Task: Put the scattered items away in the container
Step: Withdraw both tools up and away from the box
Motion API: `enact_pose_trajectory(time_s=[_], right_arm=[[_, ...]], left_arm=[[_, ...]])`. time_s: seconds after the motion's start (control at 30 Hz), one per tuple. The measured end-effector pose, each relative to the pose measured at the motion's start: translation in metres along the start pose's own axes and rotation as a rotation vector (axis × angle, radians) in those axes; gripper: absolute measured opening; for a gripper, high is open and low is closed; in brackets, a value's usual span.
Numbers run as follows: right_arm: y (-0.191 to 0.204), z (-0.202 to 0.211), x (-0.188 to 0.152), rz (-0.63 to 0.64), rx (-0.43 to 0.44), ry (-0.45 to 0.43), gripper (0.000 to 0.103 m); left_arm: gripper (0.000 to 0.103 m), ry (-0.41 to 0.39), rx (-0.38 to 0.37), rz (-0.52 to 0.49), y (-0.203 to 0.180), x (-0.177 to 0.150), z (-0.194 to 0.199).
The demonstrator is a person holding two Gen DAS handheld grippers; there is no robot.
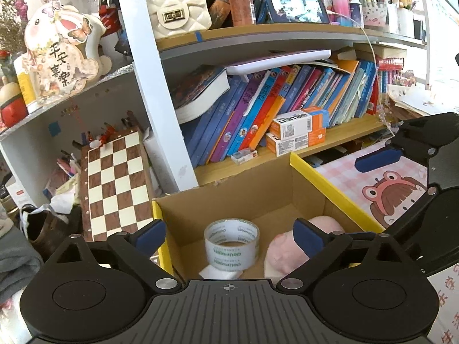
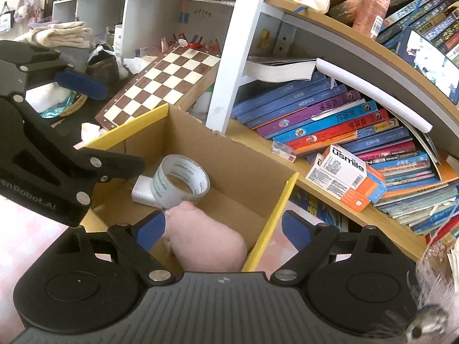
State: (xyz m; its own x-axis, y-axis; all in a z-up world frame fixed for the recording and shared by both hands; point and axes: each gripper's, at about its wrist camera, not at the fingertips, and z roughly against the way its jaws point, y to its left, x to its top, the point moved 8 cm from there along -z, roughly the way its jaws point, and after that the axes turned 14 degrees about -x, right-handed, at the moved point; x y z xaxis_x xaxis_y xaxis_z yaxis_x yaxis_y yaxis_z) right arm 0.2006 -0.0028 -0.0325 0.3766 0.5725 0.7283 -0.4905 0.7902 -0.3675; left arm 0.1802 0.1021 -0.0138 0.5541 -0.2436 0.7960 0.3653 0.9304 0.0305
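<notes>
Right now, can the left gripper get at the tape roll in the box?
Probably yes. The left gripper is open and points at the tape roll, which sits exposed in the open-topped cardboard box; the pink plush is beside it.

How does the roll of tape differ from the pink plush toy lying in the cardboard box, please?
The roll of tape is a hollow ring, clear with printed lettering; the pink plush toy is a solid, rounded, plain pink lump. The tape looks rigid and glossy, the toy soft and matte. The tape is propped at a tilt on a small white packet, while the toy lies on the box floor by the yellow-edged wall. Both sit inside the cardboard box, touching, and neither is held by a claw.
</notes>
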Motion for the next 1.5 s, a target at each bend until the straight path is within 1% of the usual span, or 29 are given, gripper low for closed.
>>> enact_pose_trajectory(time_s=[0.1,0.33,0.47,0.77,0.93,1.03,1.27,1.5], right_arm=[[-0.001,0.010,-0.005,-0.011,-0.002,0.002,0.091],[-0.007,0.032,-0.017,-0.050,-0.011,0.003,0.101],[-0.011,0.042,-0.027,-0.079,-0.021,0.012,0.103],[-0.021,0.055,-0.051,-0.155,-0.037,0.045,0.103],[-0.024,0.057,-0.065,-0.195,-0.053,0.076,0.103],[-0.026,0.059,-0.070,-0.213,-0.067,0.084,0.103],[-0.031,0.061,-0.083,-0.226,-0.084,0.105,0.103],[-0.032,0.064,-0.090,-0.232,-0.077,0.113,0.103]], left_arm=[[0.098,0.006,-0.001,0.007,-0.004,-0.004,0.005],[0.098,0.011,-0.017,0.023,-0.018,-0.013,0.019],[0.098,0.013,-0.032,0.033,-0.026,-0.016,0.025],[0.099,0.030,-0.040,0.059,-0.036,-0.028,0.028],[0.099,0.062,-0.022,0.092,-0.038,-0.039,0.022],[0.099,0.066,-0.021,0.106,-0.041,-0.043,0.021],[0.099,0.069,-0.017,0.111,-0.046,-0.047,0.024],[0.099,0.073,-0.008,0.120,-0.047,-0.047,0.025]])
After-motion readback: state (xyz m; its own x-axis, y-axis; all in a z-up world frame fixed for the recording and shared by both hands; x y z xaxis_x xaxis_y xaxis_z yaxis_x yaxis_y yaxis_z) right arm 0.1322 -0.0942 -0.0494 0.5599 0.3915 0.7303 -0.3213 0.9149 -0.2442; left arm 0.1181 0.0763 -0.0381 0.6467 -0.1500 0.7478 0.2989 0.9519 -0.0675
